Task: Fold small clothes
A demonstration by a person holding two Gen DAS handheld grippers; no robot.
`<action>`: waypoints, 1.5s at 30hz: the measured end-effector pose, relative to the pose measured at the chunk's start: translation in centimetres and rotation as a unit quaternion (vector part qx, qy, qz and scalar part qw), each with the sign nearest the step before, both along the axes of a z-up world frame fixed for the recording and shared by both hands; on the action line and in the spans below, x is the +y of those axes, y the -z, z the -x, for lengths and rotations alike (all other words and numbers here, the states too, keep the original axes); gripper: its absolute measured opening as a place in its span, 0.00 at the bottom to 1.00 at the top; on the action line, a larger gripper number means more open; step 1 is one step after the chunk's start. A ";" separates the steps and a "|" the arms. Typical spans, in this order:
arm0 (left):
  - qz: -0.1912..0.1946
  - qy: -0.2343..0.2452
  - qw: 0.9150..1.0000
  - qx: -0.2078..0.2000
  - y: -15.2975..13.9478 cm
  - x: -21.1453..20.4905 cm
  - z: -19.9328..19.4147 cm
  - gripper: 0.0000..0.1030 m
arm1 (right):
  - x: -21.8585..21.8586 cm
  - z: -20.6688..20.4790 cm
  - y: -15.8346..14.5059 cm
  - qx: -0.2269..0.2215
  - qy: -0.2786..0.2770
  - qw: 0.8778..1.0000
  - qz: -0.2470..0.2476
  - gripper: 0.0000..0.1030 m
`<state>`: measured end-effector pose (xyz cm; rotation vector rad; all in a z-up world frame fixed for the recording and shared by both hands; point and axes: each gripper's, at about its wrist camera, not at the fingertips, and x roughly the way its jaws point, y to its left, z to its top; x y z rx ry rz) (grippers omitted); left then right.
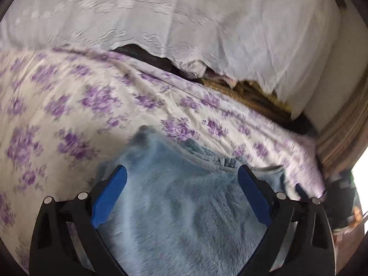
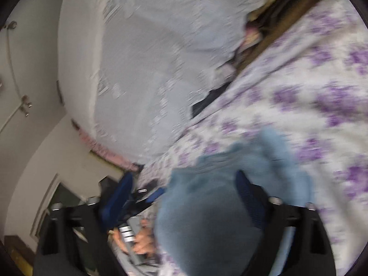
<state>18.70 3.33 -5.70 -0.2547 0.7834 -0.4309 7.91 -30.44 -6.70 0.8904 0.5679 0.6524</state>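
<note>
**Fig. — Both grippers released over a fleecy blue garment: preparing the next fold**

The scene is set on a bed covered by a floral sheet [image 1: 69,96], white w/ purple flowers; a pale embroidered cover [image 1: 184,18] is draped over whatever stands behind it, and a dark gap w/ brownish items is seen between the two. The blue fleece garment [image 1: 179,207] lies on the sheet at the near edge, directly below both cameras, w/ a stitched hem or neckline visible at its far side in the left wrist view. Whether it is already folded once cannot be told — both views are motion-blurred.

The left gripper [image 1: 181,184] is shown spread wide, its blue pads clear of the fabric on either side; nothing is held. The right gripper [image 2: 184,191] is likewise fully spread, w/ the garment [image 2: 218,207] bulging up between the fingers but, as far as can be judged, not pinched. In the right wrist view the other gripper and a hand [image 2: 142,241] on its handle are seen just beside the garment.

Step in hand, as judged: re-gripping for a fold. It is best done if two matching corners or hem ends are picked, one per gripper, approx. level w/ each other. Only the top layer should be pinched; thick pile is easily bunched, so the sheet below could be caught too. The edge should be lifted just enough to clear, carried over evenly, and laid flat before release.
</note>
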 end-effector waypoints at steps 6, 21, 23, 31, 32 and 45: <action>-0.080 -0.010 0.994 0.077 2.8 -3.6 -3.9 0.93 | 5.8 -5.6 0.9 0.048 -0.047 0.996 -0.064 0.97; -0.051 -0.087 0.994 0.034 2.6 1.5 -3.5 0.95 | -2.2 -5.7 5.6 0.062 0.075 0.993 -0.067 0.73; -0.063 -0.107 0.992 0.032 2.3 1.9 -3.4 0.95 | -2.4 -4.5 4.6 0.059 0.096 0.993 -0.046 0.77; -0.192 -0.050 0.980 -0.034 0.9 -5.2 1.0 0.95 | 7.1 -1.3 -0.2 -0.008 -0.028 0.992 0.120 0.96; -0.206 -0.047 0.977 -0.032 1.3 -5.6 1.3 0.95 | 7.6 -1.1 0.4 0.003 -0.036 0.991 0.127 0.96; -0.232 -0.114 0.965 0.034 4.3 -1.1 5.5 0.96 | -1.0 3.7 4.9 0.073 0.085 0.988 0.104 0.96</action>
